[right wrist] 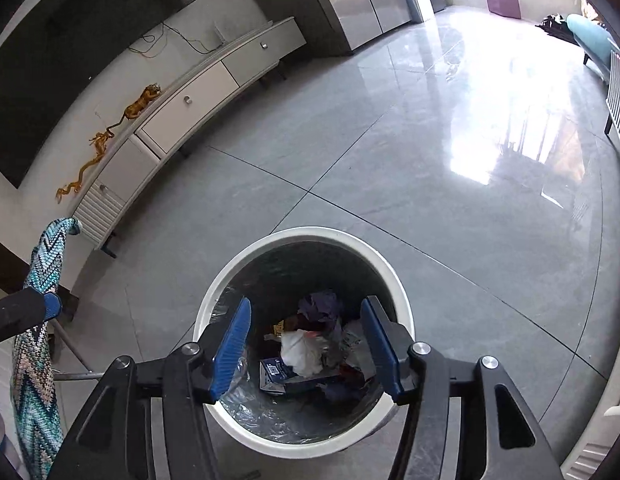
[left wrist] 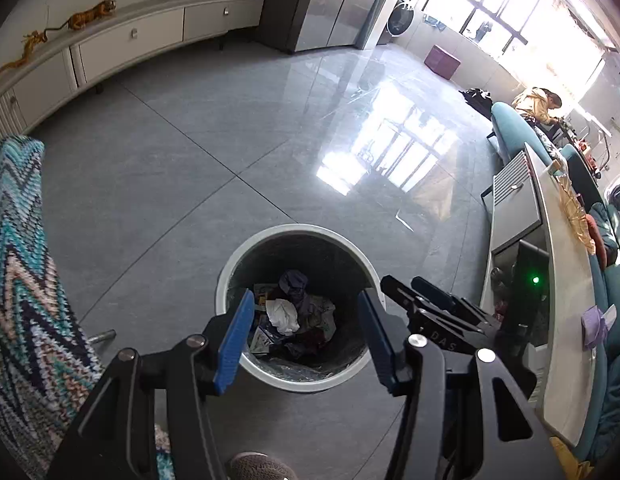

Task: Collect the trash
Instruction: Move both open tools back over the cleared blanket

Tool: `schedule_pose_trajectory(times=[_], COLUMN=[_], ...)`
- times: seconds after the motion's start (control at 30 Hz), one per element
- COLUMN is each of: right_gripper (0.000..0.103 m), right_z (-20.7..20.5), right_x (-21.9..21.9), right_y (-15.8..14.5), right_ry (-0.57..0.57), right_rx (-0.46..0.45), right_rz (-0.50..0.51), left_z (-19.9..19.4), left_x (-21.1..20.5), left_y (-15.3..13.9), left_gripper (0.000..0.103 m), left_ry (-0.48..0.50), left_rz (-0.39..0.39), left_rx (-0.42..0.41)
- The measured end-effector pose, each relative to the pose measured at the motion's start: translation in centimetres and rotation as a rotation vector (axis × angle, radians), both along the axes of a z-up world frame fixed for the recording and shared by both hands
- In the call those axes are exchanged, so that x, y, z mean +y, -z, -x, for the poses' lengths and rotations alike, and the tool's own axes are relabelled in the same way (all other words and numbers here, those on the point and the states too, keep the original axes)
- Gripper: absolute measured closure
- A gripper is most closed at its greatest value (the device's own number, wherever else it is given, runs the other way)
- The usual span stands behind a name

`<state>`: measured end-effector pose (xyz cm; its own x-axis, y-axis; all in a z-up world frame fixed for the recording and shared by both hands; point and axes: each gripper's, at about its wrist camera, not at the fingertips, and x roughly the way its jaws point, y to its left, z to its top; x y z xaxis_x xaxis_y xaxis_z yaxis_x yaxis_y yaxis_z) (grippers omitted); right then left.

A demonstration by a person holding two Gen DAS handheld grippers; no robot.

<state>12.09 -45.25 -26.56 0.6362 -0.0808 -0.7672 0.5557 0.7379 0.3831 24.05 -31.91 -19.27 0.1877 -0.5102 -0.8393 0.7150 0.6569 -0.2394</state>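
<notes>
Trash, crumpled paper and wrappers, fills the round white bin below our left gripper and right gripper, whose ribbed blue jaws gape empty.

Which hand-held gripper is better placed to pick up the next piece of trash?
Probably the right hand-held gripper. Both are open and empty over the trash bin. The purple crumpled paper lies on the table at the right, next to the right gripper; the left hand-held gripper would have to cross over.

Bin mouth open above — knit throw crowds left.
</notes>
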Motion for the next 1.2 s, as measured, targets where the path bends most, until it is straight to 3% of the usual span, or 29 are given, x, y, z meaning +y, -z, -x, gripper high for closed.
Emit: schedule_pose_trajectory(times=[0.4,0.73,0.87,1.03,1.2], right_gripper=[0.019,0.002,0.0,0.0,0.0], right_z=[3.8,7.5,8.6,9.3,10.1], right_x=[7.6,17.2,21.3,26.1,29.7], right_y=[-11.2,-20.8,-23.4,-25.5,-26.0], right_ry=[-0.072,-0.168,-0.224,-0.298,-0.347], right_rx=[-0.142,-0.291,-0.332,-0.368,-0.381], right_rz=[0.164,0.288,0.329,0.39,0.442], left_z=[6.5,12.0,14.0,16.5,18.5], left_x=[9.1,22.6,28.1,33.6,36.1], left_y=[-8.4,-15.6,-17.4,-18.5,-18.9], left_gripper=[0.05,0.043,0.035,0.031,0.031], left_ry=[-0.074,-0.255,-0.334,-0.431,-0.501], left_rz=[-0.019,0.029,0.035,0.046,0.048], left_rx=[-0.304,-0.494,-0.577,-0.643,-0.699])
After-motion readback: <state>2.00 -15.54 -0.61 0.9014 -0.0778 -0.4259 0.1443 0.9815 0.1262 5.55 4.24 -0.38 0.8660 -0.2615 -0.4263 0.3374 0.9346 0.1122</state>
